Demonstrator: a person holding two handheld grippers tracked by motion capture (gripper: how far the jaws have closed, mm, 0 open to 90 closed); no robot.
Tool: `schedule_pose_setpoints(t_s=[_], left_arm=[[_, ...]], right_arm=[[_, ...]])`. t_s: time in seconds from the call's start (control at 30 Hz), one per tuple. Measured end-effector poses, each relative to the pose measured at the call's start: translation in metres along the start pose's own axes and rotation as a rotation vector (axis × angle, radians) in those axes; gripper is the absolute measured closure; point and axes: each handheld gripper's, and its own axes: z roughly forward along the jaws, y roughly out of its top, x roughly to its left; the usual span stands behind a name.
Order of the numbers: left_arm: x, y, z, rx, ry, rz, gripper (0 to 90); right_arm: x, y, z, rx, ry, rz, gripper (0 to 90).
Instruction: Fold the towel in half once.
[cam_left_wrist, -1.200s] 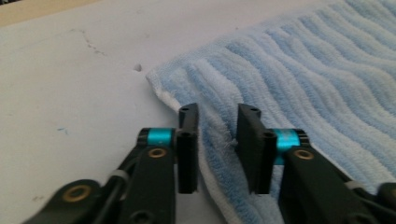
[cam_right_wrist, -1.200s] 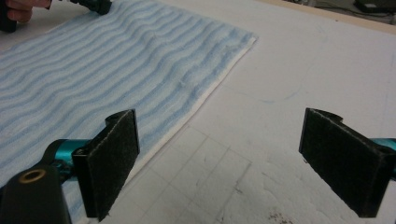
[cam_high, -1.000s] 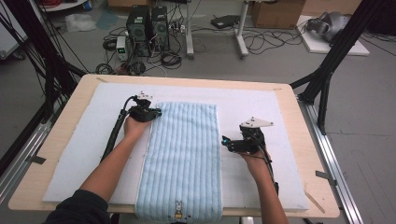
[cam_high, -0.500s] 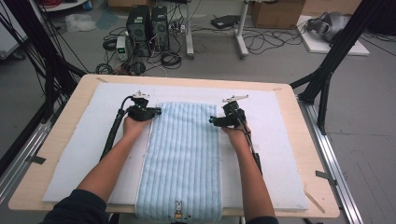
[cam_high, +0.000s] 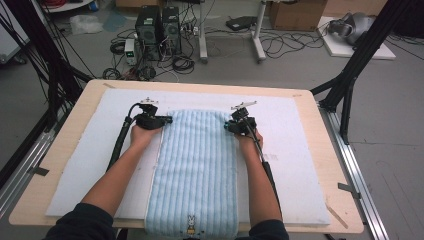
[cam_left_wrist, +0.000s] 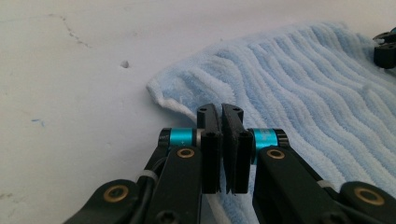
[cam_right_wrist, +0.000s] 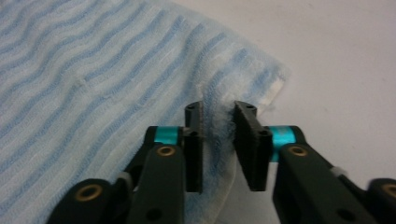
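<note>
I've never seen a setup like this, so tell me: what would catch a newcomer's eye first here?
A long, pale blue striped towel lies flat down the middle of a white mat on the wooden table. A person's two arms reach in from the near side, each hand holding black tongs: the left tongs pinch the towel's far left corner, and the right tongs, which have just been closing, pinch its far right corner.

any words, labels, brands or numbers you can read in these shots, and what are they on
No readable text.
Light blue striped terry towel: a small rabbit-like figure is embroidered near its near edge, a picture with no letters.
Black computer towers on the floor: any markings are too small to read.
Cardboard box: no legible print.
</note>
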Motion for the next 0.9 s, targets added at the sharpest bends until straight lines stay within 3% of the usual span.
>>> schedule_pose_setpoints(t_s=[0.07, 0.17, 0.23, 0.33, 0.47, 0.63, 0.7, 0.83, 0.9], left_arm=[[0.0, 0.002, -0.001, -0.017, 0.005, -0.009, 86.0], [-0.001, 0.01, -0.004, -0.071, -0.012, -0.053, 86.2], [-0.002, 0.019, -0.004, -0.077, -0.01, -0.04, 86.2], [-0.005, 0.032, -0.005, -0.121, -0.014, -0.041, 86.1], [-0.003, 0.033, -0.007, -0.138, -0.026, -0.043, 86.0], [-0.007, 0.027, -0.014, -0.158, -0.046, -0.015, 86.0], [-0.008, 0.024, -0.018, -0.141, -0.06, -0.008, 86.0], [-0.013, 0.017, -0.029, -0.166, -0.07, -0.004, 85.9], [-0.016, 0.012, -0.033, -0.156, -0.067, 0.01, 86.0]], right_arm=[[0.003, 0.002, 0.001, 0.002, -0.019, -0.023, 86.6], [0.001, 0.003, 0.0, -0.015, -0.057, -0.003, 86.8], [-0.004, 0.004, -0.002, -0.044, -0.061, 0.024, 86.7], [-0.012, 0.008, -0.011, -0.136, -0.059, 0.051, 86.6], [-0.014, 0.014, -0.02, -0.18, -0.044, 0.065, 86.6], [-0.009, 0.013, -0.022, -0.154, -0.039, 0.075, 86.5], [-0.004, 0.013, -0.026, -0.158, -0.042, 0.064, 86.5], [0.002, 0.012, -0.035, -0.149, -0.021, 0.044, 86.3], [0.005, 0.009, -0.04, -0.158, -0.005, 0.044, 86.3]])
